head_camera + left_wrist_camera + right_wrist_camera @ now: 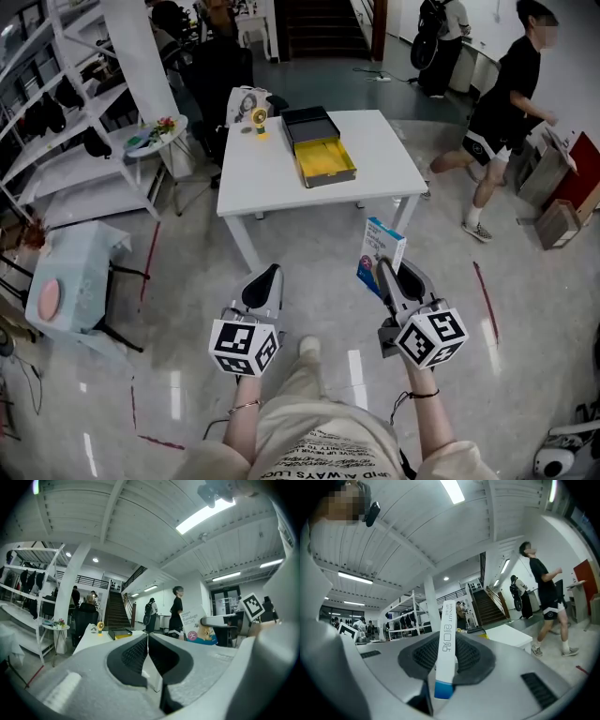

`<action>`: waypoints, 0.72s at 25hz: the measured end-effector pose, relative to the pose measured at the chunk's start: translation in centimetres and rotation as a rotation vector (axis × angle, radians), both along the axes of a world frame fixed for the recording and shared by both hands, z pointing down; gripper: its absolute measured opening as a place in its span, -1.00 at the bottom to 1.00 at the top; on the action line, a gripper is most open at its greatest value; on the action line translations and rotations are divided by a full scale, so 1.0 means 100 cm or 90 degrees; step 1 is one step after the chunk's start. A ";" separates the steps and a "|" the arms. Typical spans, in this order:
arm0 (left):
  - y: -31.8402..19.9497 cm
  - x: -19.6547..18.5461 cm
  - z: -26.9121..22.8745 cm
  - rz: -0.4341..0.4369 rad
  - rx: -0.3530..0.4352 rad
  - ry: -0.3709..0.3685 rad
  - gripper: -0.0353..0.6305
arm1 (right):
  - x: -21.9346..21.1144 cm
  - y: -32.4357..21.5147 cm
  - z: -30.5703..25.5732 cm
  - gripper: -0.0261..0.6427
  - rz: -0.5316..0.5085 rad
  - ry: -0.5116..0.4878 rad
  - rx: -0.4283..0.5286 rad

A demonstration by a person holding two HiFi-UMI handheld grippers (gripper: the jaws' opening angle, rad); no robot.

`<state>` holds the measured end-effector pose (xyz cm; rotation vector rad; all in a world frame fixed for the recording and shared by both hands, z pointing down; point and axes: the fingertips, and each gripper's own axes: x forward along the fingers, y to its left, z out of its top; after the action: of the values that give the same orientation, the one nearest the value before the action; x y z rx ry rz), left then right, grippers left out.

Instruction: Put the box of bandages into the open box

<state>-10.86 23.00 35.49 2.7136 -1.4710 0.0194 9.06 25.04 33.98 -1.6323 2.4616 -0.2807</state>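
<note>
**Box of bandages (380,251): clamped in the right tongs, mid-carry, well short of the worktop**

- Location: it is over the floor (309,272), in front of the carrier at about 1 o'clock. It is well apart from the worktop (380,164), which sits at 12 o'clock.
- Right tongs (386,272): clamped on it. The right gripper view shows the pads pressing the two broad faces, with the narrow printed spine facing the camera and the blue end nearest it.
- Why that grip, as I read it: the broad faces give the pads the most contact, and a thin carton is unlikely to twist when squeezed flat-on. Most of the carton sticks out past the tongs, so it should be able to go into the target first without the tongs hitting a wall.
- It stands on edge and near upright, so it will probably need tilting flat before release.
- Left tongs (265,281): pads together with nothing between them. They hang low at 9 o'clock of the right tongs. I read them as parked and spare, and they could steady the target if it slides.
- Open box (325,161): black with a yellow-lined tray facing up, and nothing visible in it. The lid is folded back at 12 o'clock of the tray. It sits mid-worktop, away from the near edge, so reaching it likely means leaning in over that edge.
- Bystander (506,103): at 2 o'clock, beyond the worktop corner and off the straight carry line.
- Status: transport step, nothing placed yet.
</note>
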 end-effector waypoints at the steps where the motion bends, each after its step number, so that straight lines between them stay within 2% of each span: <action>1: -0.008 0.001 0.001 0.000 -0.001 0.001 -0.82 | 0.001 -0.007 0.001 -0.67 -0.001 -0.004 -0.001; 18: -0.204 0.004 0.016 0.019 -0.049 0.011 -0.82 | 0.001 -0.193 0.014 -0.67 -0.001 -0.022 -0.041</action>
<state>-10.44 2.57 37.08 2.6674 -1.3958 0.0525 9.19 5.70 35.37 -1.6361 2.4531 -0.3890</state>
